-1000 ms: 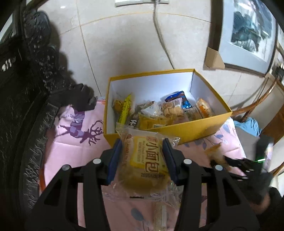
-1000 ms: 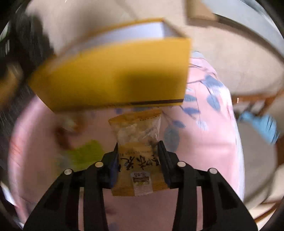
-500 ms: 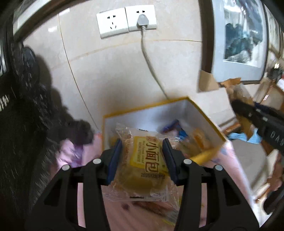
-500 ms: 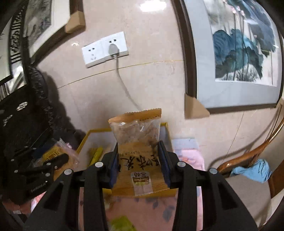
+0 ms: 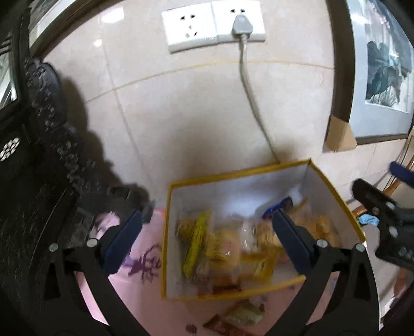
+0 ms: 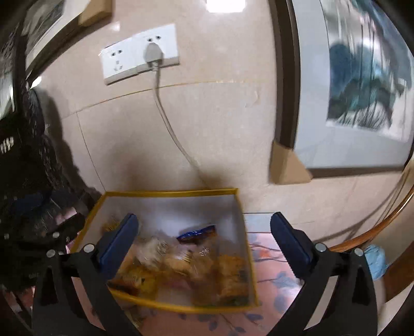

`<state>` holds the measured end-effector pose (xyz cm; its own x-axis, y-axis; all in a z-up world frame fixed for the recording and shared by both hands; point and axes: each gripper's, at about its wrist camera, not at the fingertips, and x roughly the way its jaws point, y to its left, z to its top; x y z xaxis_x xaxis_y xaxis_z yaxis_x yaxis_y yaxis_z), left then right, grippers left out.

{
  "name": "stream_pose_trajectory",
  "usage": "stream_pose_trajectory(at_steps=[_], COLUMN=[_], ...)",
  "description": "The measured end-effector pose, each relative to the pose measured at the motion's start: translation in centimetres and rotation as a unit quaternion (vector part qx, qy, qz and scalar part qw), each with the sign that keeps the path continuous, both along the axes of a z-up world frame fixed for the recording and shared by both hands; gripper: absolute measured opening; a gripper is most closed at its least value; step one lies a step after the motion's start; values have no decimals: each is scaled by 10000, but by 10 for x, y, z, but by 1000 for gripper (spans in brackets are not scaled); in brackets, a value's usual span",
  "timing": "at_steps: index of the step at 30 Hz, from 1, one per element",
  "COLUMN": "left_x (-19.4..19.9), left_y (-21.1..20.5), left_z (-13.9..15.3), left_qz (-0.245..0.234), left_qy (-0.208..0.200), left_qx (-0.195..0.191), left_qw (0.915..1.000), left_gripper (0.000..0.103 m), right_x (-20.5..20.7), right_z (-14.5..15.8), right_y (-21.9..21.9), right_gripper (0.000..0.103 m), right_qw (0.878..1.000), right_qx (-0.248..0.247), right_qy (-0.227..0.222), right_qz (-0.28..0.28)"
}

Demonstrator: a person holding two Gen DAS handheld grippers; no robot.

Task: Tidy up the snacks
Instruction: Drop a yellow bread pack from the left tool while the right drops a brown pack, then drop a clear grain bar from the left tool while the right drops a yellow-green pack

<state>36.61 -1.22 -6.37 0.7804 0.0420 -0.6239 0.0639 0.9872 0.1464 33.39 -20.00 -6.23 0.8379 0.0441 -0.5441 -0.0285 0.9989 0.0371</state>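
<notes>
A yellow-rimmed box (image 5: 233,178) with white inner walls stands on the pink cloth against the wall, and several snack packets (image 5: 233,248) lie in it, blurred. My left gripper (image 5: 207,219) hangs above its left half. Its jaws are opening wide with nothing between them. My right gripper (image 6: 204,219) hovers over the same box (image 6: 168,192), jaws also opening and empty, above the snacks (image 6: 181,263) and a blue packet (image 6: 196,234). The right gripper's black body (image 5: 383,214) shows at the right edge of the left wrist view. A loose packet (image 5: 240,314) lies on the cloth in front of the box.
A wall socket (image 5: 214,23) with a grey plug and cable sits above the box. A framed picture (image 5: 383,77) leans at the right, dark carved furniture (image 5: 38,155) stands at the left. A wooden chair rail (image 6: 375,227) and blue cloth (image 6: 375,261) lie right of the table.
Both grippers have risen over the box and let go: the bread packet has left the left jaws and the orange packet the right jaws. Both pairs now stand wide apart.
</notes>
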Motion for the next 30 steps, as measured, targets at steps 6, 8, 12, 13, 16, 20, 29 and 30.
stream_pose_trajectory(at_steps=[6, 8, 12, 13, 16, 20, 29, 30], left_x=[-80, -122, -193, -210, -235, -226, -210, -211], left_y=[28, 44, 71, 76, 81, 62, 17, 15], left_z=[-24, -52, -120, -136, -161, -170, -214, -215], left_qz=[228, 389, 850, 934, 846, 164, -1422, -1489], left_qy=[414, 758, 1927, 2175, 2424, 2037, 1434, 1434], left_qx=[180, 231, 347, 257, -164, -836, -367, -344], left_qw=[9987, 9961, 9769, 9713, 9663, 9753, 9787, 9778], left_gripper=[101, 101, 101, 101, 101, 101, 60, 51], right_x=[-77, -93, -95, -93, -81, -63, -19, -19], right_z=[-32, -57, -131, -143, -172, -199, -207, -205], right_y=[4, 11, 32, 36, 51, 67, 83, 80], right_gripper=[102, 102, 102, 102, 102, 102, 83, 73], right_qw=[9946, 9907, 9707, 9643, 9479, 9226, 8535, 8508], right_qx=[458, 443, 669, 858, 1262, 1423, 1494, 1694], right_qy=[809, 1198, 2306, 2505, 2891, 3443, 4851, 4825], right_qz=[458, 464, 24, -59, -437, -998, -1177, -1211])
